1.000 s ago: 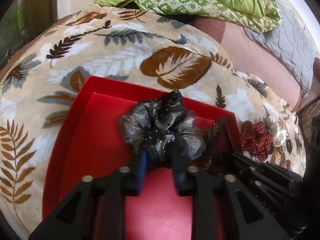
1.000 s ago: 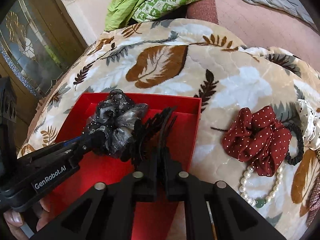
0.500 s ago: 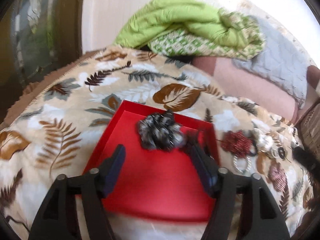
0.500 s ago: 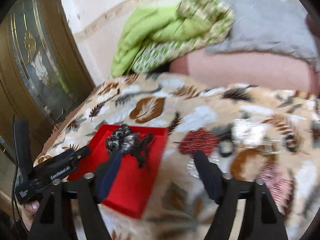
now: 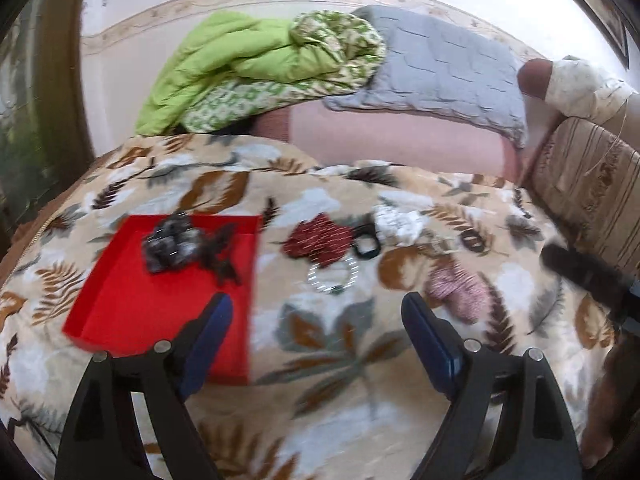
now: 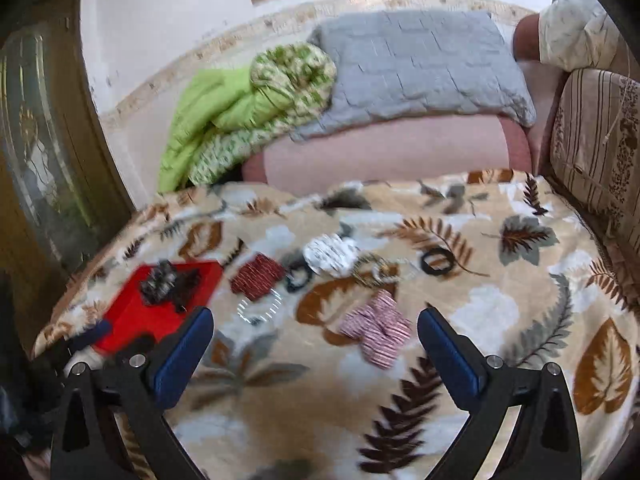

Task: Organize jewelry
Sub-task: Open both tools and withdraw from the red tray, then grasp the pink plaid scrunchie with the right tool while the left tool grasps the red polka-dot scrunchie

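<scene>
A red tray (image 5: pixel 132 308) (image 6: pixel 128 316) lies on the leaf-patterned blanket and holds a grey-black scrunchie (image 5: pixel 170 242) (image 6: pixel 158 282) and a dark hair piece (image 5: pixel 220 252) (image 6: pixel 188 284). To its right lie a red dotted scrunchie (image 5: pixel 318 238) (image 6: pixel 256 276), a pearl bracelet (image 5: pixel 332 278) (image 6: pixel 260 308), a black hair tie (image 5: pixel 366 246), a white scrunchie (image 5: pixel 398 222) (image 6: pixel 330 254) and a pink striped scrunchie (image 5: pixel 456 290) (image 6: pixel 378 330). My left gripper (image 5: pixel 316 340) and right gripper (image 6: pixel 314 344) are both open, empty and held above the blanket.
A black ring (image 6: pixel 438 260) and a gold bangle (image 6: pixel 374 270) lie further right. Green quilts (image 5: pixel 256 64) and a grey quilt (image 5: pixel 436 68) are piled behind on a pink mattress. A striped cushion (image 6: pixel 596 148) stands at the right, a glass door (image 6: pixel 44 168) at the left.
Both grippers opened, let go of the grey-black scrunchie and the dark hair piece in the red tray, and pulled back and up to the right. The frames are motion-blurred.
</scene>
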Available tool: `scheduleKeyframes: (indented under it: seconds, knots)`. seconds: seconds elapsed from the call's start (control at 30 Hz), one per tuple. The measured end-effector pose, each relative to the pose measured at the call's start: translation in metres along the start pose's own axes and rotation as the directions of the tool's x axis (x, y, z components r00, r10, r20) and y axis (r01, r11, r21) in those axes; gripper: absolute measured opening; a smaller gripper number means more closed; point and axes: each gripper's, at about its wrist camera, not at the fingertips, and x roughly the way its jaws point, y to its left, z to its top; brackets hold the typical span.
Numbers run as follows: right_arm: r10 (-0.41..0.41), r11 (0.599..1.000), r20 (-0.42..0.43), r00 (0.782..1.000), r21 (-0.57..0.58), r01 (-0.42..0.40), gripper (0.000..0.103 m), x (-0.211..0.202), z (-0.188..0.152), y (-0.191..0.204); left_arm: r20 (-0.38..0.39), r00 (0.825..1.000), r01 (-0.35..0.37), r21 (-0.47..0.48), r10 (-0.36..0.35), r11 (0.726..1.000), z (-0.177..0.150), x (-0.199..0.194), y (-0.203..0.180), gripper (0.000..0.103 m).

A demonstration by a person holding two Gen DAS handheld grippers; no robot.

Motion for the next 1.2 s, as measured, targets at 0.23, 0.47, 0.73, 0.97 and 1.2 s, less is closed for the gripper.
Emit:
scheduleKeyframes:
  seconds: [0.23,0.47,0.73,0.97,1.2]
  knots:
    - [-0.068,0.994,-0.11,0.992,0.074,0.076,0.085,0.038,-0.007,-0.024,-0.077,0.995,0.06,0.004,-0.059,0.998,0.014,0.042,-0.01,0.085]
    - [-0.119,0.991,-0.16,0.98,0.048,0.128,0.08,0.102,-0.021,-0.032,-0.179,0.983,0.014,-0.128,-0.037,0.992,-0.003,0.075,0.036,0.085]
    - [-0.152,0.982,-0.229,0.961,0.071,0.173,0.08,0.143,-0.039,-0.051,-0.146,0.989,-0.011,-0.11,-0.006,0.994,0.0,0.076,0.041,0.082]
    - [-0.232,0.969,-0.291,0.928,0.01,0.246,0.026,0.163,-0.049,-0.044,-0.158,0.987,-0.01,-0.084,-0.004,0.996,-0.006,0.08,0.034,0.078]
    - [-0.228,0.962,-0.263,0.937,0.085,0.258,0.011,0.128,-0.038,-0.047,-0.152,0.988,-0.008,-0.079,-0.004,0.997,-0.004,0.08,0.035,0.076]
